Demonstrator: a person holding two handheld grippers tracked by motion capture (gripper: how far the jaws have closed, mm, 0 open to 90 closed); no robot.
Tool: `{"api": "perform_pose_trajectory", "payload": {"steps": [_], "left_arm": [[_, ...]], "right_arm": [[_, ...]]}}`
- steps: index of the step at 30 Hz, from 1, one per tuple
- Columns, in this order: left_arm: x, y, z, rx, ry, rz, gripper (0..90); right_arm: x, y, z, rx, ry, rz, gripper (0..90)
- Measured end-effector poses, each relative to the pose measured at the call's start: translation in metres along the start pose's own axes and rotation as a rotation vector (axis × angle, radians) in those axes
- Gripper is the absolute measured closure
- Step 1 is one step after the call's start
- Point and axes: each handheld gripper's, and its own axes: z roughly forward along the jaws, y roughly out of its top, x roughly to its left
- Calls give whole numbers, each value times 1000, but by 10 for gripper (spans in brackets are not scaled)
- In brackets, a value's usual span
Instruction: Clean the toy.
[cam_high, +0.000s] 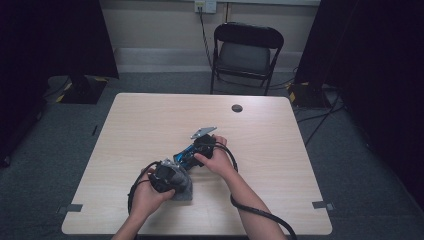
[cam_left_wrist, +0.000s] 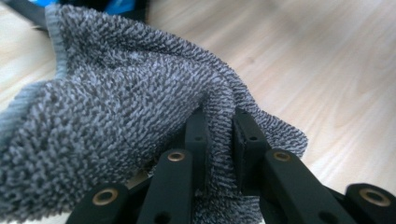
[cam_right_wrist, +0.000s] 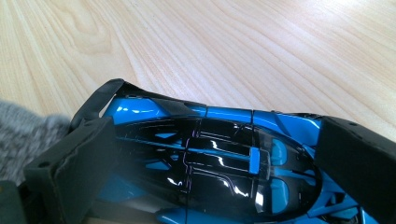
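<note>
Cloth (cam_left_wrist: 116, 107): grey-and-white speckled weave, pale grey hem at 10 o'clock. Toy car (cam_right_wrist: 219, 158): glossy blue body, black roof panels with blue lines. Tabletop (cam_high: 150, 125): pale wood grain. Tool (cam_left_wrist: 219, 140) arms: black.

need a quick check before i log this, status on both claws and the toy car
Left claw shut on grey cloth. Right claw clamped across blue and black toy car on the table. Cloth beside the car; nothing in the way.
</note>
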Motion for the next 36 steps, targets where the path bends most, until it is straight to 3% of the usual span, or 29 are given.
{"api": "perform_pose_trajectory", "payload": {"steps": [8, 13, 17, 26, 36], "left_arm": [[-15, 5, 3, 6, -65, 55, 787], [-23, 9, -3, -26, -97, 79, 786], [-25, 11, -7, -19, -88, 100, 785], [-14, 13, -34, -82, -80, 70, 785], [8, 11, -67, -141, -43, 9, 786]], "right_arm": [[0, 0, 0, -1, -1, 0, 0], [0, 0, 0, -2, -1, 1, 0], [0, 0, 0, -3, 0, 1, 0], [0, 0, 0, -3, 0, 0, 0], [0, 0, 0, -2, 0, 0, 0]]}}
